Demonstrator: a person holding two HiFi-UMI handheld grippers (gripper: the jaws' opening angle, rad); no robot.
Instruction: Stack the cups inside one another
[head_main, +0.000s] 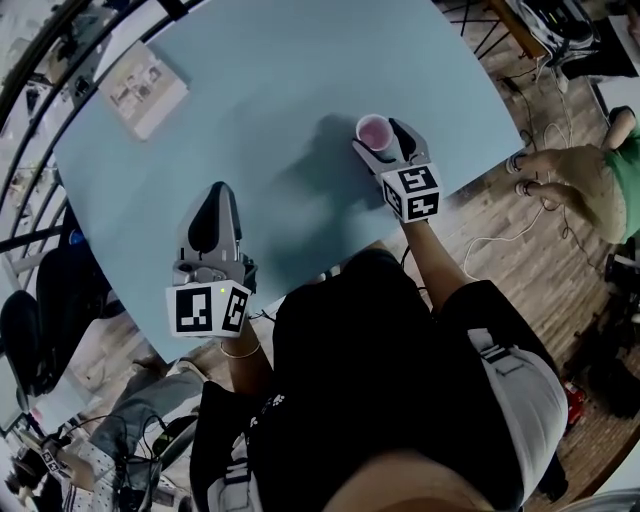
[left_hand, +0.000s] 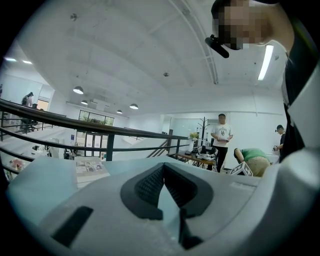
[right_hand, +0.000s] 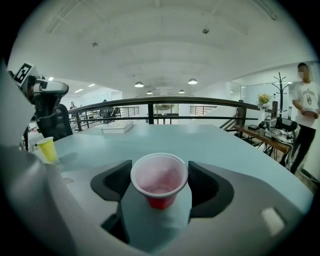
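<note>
Right gripper view: right gripper (right_hand: 160, 178) clamped on red cup (right_hand: 159, 186), one pad at each side below the rim, mouth up, I think ready for nesting | yellow cup (right_hand: 47, 149) upright on table (right_hand: 210, 142), well apart, likely partner | left gripper (left_hand: 163, 168): jaws together, empty, idle.

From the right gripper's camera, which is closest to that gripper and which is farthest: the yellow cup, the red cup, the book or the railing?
1. red cup: between the right gripper's jaws.
2. yellow cup: on the table, off to the left.
3. book: at the table's far edge, left of middle.
4. railing: beyond the table, farthest.
</note>
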